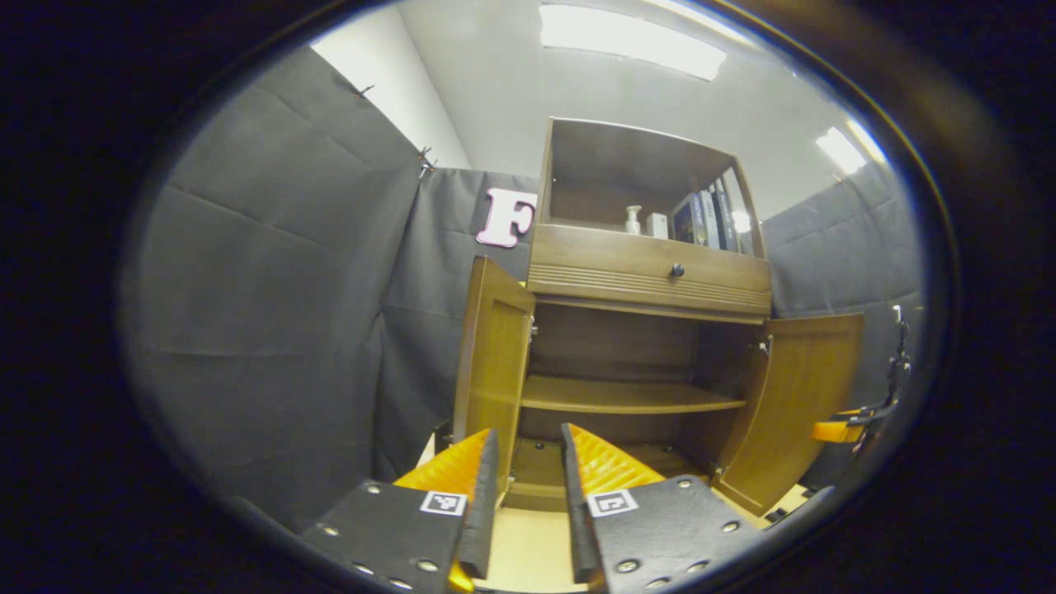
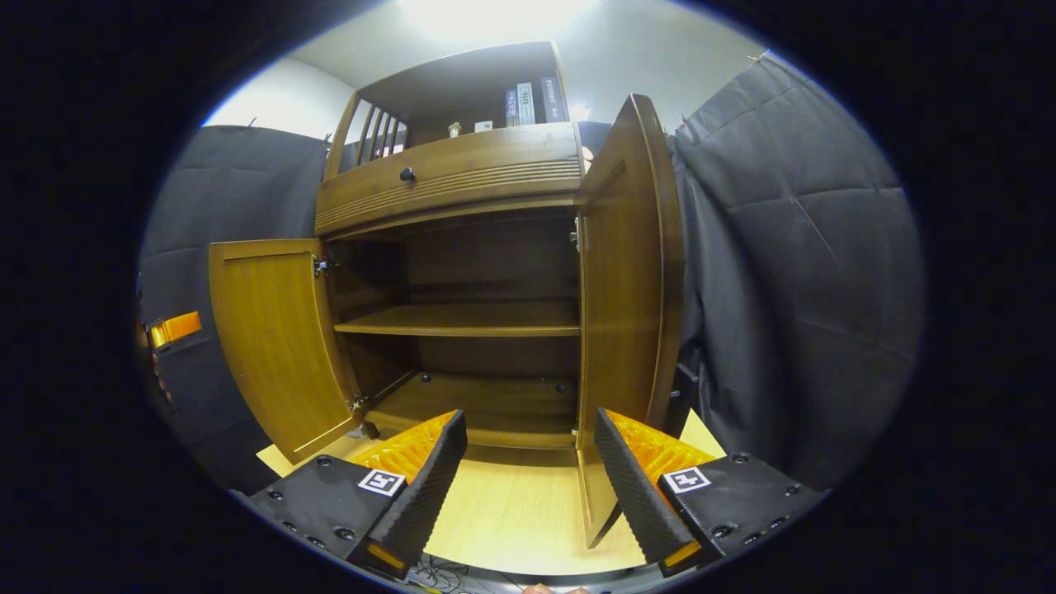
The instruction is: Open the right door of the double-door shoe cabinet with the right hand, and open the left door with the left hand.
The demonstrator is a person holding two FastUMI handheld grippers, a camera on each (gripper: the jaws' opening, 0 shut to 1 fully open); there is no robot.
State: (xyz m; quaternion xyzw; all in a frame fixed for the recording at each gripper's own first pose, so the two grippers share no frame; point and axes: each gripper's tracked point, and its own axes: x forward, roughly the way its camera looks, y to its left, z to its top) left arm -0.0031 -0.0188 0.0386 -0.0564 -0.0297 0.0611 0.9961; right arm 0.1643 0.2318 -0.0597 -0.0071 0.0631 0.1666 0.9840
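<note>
The brown wooden shoe cabinet (image 1: 648, 272) stands ahead with both lower doors swung wide. In the left gripper view its left door (image 1: 491, 363) is just beyond my left gripper (image 1: 530, 431), which is open and holds nothing; the right door (image 1: 796, 404) hangs out to the right. In the right gripper view the right door (image 2: 627, 289) stands edge-on just beyond my right gripper (image 2: 530, 417), its lower corner close by the right finger. That gripper is open and holds nothing. The left door (image 2: 276, 338) is spread out to the left.
Inside the cabinet are a middle shelf (image 2: 462, 318) and a bottom board (image 2: 487, 404). Above are a drawer with a dark knob (image 1: 676, 270) and an open shelf with a bottle (image 1: 632, 219) and books (image 1: 701, 219). The floor (image 2: 511, 511) is pale wood. Black cloth walls close both sides.
</note>
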